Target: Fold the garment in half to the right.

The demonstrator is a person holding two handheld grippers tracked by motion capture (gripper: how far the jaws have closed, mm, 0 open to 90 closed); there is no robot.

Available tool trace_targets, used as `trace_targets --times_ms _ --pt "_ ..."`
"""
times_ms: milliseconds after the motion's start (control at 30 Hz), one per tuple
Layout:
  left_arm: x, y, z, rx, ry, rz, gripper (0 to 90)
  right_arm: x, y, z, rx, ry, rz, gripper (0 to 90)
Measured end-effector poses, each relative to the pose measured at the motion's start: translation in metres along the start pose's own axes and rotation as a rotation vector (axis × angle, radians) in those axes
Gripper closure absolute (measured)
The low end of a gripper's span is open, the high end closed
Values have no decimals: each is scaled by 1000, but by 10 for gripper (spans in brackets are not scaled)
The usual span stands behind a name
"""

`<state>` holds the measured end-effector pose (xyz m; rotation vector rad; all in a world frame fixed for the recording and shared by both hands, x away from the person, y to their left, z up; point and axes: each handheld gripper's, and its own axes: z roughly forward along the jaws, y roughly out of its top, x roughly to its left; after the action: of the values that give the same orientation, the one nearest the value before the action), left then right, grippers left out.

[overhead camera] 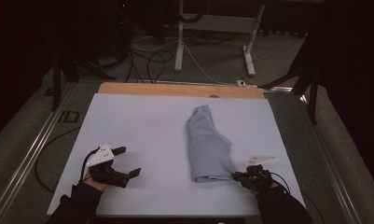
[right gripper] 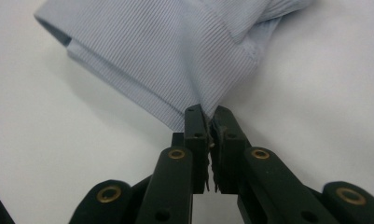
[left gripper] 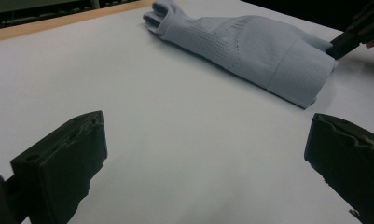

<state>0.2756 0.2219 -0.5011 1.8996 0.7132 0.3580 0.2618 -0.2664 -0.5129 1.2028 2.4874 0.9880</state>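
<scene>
Two grippers low, right gripper pinching folded garment, left gripper spread

Dim, slightly soft pictures; surroundings perhaps lost in darkness.

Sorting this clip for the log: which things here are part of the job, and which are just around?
In the job:
- folded light-blue garment
- right tool, shut on the garment's near corner
- left tool, open, off to the side
- white table cover

Just around:
- cables on the floor
- white table legs
</scene>
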Motion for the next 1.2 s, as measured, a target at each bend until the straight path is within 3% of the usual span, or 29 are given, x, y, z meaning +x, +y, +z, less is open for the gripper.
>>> trace_targets --times_ms 233,967,1000,1067,1133,1200 --pt "1 -1 0 -1 0 -4 4 -6 -7 3 26 -14 41 863" --pt "3 -2 -2 -9 0 -10 4 -11 -12 3 39 -31 39 862" --pt "3 -2 -2 -8 1 -7 4 -11 -11 2 42 -40 42 862" --pt "3 -2 -2 -9 0 -6 4 -13 -11 -2 50 -113 19 862" --pt "4 -2 -2 -11 0 -12 4 -17 -13 -2 47 -86 40 863" --pt "3 -2 -2 -9 -2 -9 4 -15 -13 -1 44 -94 38 863"
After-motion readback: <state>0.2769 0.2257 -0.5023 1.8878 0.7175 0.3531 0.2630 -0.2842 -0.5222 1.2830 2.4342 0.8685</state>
